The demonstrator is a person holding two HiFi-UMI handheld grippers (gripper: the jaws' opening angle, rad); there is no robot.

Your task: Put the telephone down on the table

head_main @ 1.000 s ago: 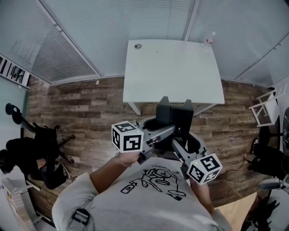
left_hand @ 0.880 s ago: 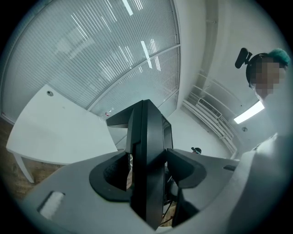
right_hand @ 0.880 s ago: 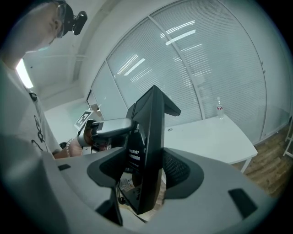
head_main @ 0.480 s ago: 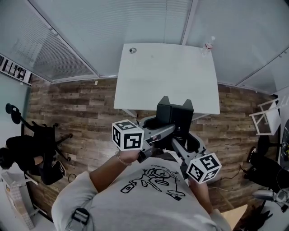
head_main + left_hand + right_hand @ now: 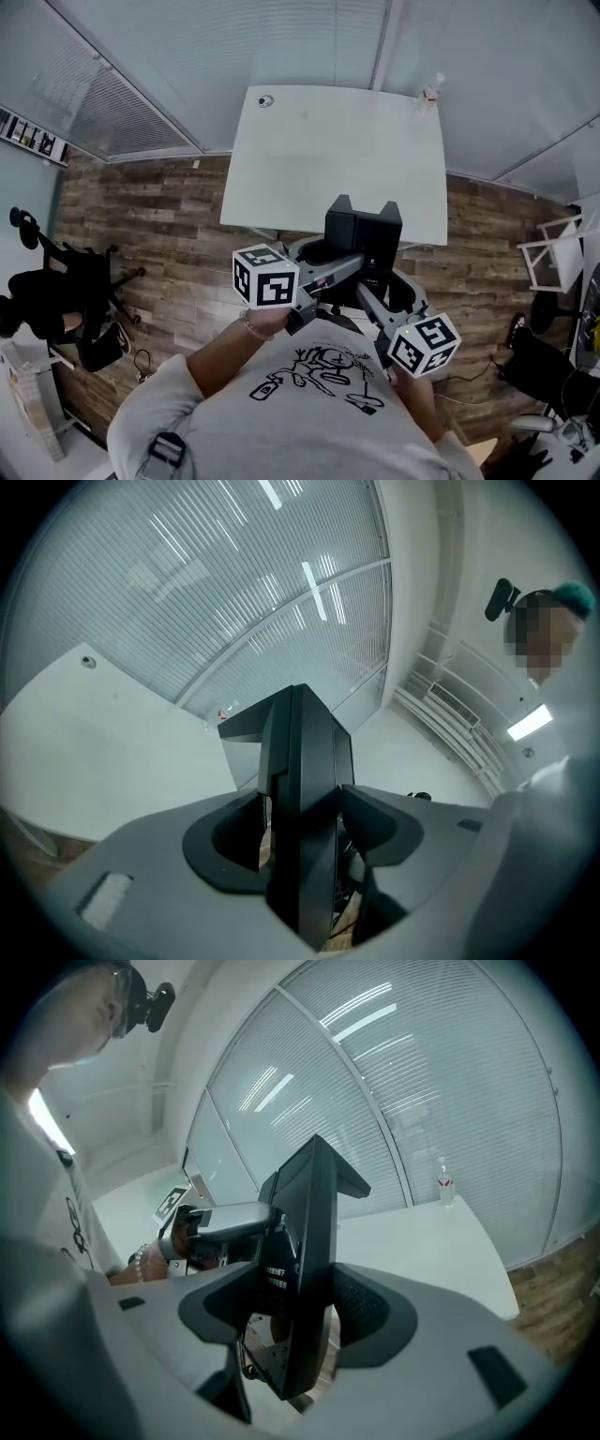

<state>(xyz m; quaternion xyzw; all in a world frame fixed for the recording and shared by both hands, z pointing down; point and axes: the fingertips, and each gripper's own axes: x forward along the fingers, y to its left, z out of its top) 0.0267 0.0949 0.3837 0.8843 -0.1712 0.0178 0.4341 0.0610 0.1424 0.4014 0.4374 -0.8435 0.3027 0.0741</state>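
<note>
**Item:** telephone (image 5: pixel 364 239), black, desk type.

**Loc.:** in the air in front of the person, by the near edge of the white table (image 5: pixel 328 159), approx. mid-edge. It rests on nothing, and wood floor (image 5: pixel 178 234) shows below.

**Held by:**
- left gripper (image 5: pixel 302 832), jaws pinching the phone body edge-on
- right gripper (image 5: pixel 305 1321), same, from the opposite side

In each gripper view a thin dark slab fills the gap between the pads.

**Task status:** not done. The phone is carried but not yet over the tabletop, as far as can be judged. Left to do: bring it past the near edge, lower it flat, let go w/ both grippers.

**Orientation:** the phone stands on edge, w/ its broad faces to the sides. Long axis appears to run up and away from the person, toward the table's far edge; exact tilt unclear.

**Also on table:**
- bottle (image 5: pixel 429 91), far right corner
- small round obj. (image 5: pixel 266 100), far left corner
</note>
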